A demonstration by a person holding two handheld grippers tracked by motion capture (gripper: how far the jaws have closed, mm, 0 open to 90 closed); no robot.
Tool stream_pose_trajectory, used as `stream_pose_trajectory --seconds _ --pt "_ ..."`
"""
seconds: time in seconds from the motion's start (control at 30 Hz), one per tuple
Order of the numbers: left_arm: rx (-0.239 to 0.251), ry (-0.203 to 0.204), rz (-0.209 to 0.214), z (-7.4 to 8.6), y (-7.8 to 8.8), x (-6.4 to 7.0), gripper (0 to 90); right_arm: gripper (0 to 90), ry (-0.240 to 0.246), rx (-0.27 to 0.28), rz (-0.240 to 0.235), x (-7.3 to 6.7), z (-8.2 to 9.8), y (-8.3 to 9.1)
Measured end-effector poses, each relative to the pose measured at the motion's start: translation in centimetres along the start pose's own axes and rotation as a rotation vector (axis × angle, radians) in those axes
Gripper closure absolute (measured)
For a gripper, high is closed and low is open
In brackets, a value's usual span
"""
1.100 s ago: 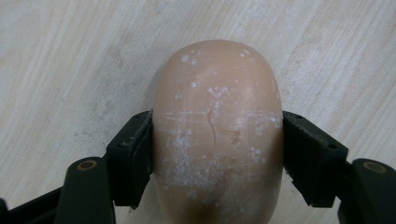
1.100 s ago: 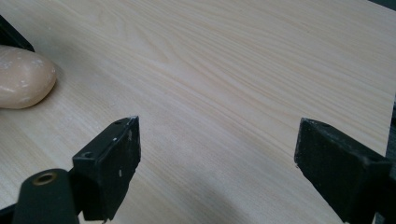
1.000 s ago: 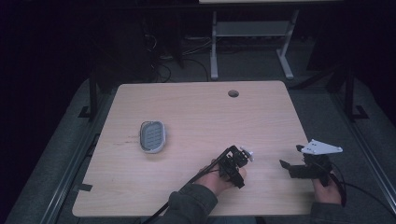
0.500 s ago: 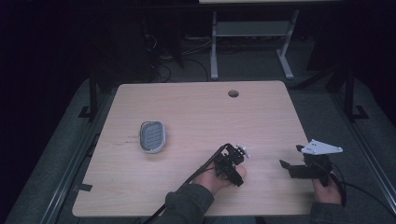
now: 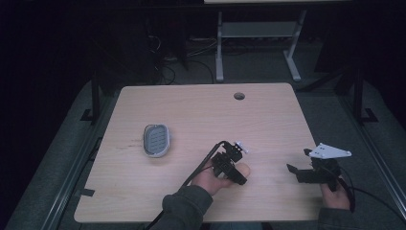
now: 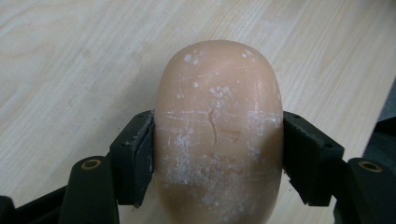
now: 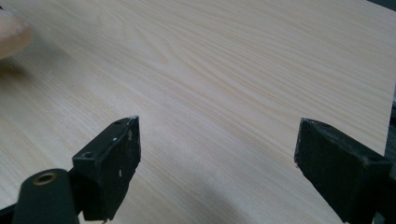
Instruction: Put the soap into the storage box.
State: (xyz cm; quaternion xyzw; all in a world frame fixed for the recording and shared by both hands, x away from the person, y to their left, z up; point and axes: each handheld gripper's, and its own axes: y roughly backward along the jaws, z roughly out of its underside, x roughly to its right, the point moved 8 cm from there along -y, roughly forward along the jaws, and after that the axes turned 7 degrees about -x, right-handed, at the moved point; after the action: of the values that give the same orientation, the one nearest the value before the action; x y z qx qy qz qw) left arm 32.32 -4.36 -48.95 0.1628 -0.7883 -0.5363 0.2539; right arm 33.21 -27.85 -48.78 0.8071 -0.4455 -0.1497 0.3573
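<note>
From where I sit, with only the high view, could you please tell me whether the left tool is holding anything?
Observer: Yes, a peach-coloured oval soap bar; the left tool presses its pads on both its sides.
Operator: Thank you. Is the bar intact?
Observer: Its top has white scuffs and one short crack.
Operator: And the right tool, please?
Observer: The right tool stands wide open, nothing between its jaws, above the bare light wooden table.

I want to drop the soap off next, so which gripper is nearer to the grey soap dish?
Left. The left gripper, shut on the soap bar, is right of the grey soap dish near the table's middle. The right gripper hangs open by the table's right edge.
</note>
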Motion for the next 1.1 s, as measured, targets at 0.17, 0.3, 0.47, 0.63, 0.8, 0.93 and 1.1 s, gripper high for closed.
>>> stream_pose_trajectory --seconds 0.17,0.3,0.47,0.63,0.8,0.93,1.1 --pt "0.015 0.018 0.004 0.2 0.7 -0.5 32.5 14.0 -0.004 -0.003 -0.001 -0.1 0.0 0.0" --pt "0.039 0.037 0.009 0.3 1.5 -1.0 32.5 14.0 -0.004 -0.004 -0.001 -0.1 0.0 0.0" --pt "0.059 0.066 0.027 0.5 2.2 -1.6 32.5 14.0 -0.007 -0.003 -0.002 -0.2 0.0 0.0" --pt "0.067 0.090 0.039 0.8 2.8 -2.4 32.5 14.0 -0.001 0.000 0.003 -0.1 0.0 0.1" --pt "0.086 0.118 0.058 1.1 3.4 -3.1 32.5 14.0 -0.002 0.000 0.002 -0.1 0.0 0.1" --pt "0.100 0.135 0.065 1.2 3.9 -3.7 32.5 14.0 -0.004 0.002 0.002 0.0 0.0 0.1" --pt "0.118 0.163 0.081 1.4 4.7 -4.3 32.5 14.0 -0.006 0.004 0.001 0.0 0.0 0.1"
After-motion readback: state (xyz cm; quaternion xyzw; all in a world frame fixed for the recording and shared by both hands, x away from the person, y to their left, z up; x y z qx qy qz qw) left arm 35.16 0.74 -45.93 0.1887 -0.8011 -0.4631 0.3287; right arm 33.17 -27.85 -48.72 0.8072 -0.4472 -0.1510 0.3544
